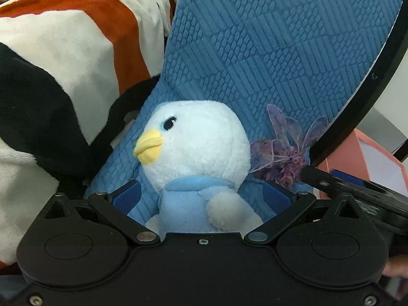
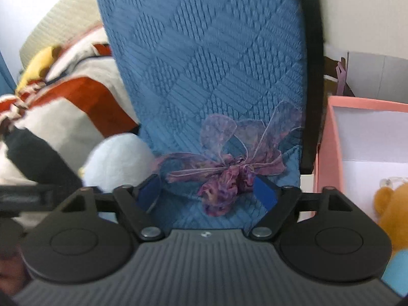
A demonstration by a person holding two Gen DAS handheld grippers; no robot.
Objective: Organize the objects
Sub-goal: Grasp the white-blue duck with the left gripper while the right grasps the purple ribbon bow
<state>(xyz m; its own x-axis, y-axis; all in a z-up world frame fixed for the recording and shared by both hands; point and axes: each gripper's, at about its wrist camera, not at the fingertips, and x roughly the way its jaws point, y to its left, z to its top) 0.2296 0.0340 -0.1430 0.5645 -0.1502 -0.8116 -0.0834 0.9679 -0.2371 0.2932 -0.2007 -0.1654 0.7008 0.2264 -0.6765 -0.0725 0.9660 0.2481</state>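
While both grippers face the blue quilted chair back (image 1: 267, 46), each has a soft thing between its open jaws.

From nine o'clock: the striped orange, white and black fleece blanket (image 1: 63, 58); then the pale-blue plush penguin with the yellow beak (image 1: 196, 153), upright between the left gripper (image 1: 202, 196) and its spread jaws; at three o'clock the purple gauze ribbon bow (image 2: 227, 170), just ahead of the right gripper (image 2: 211, 191), jaws apart, not clamped. Farthest right, the pink cardboard box (image 2: 329, 158) holds a brown teddy bear (image 2: 390, 209).
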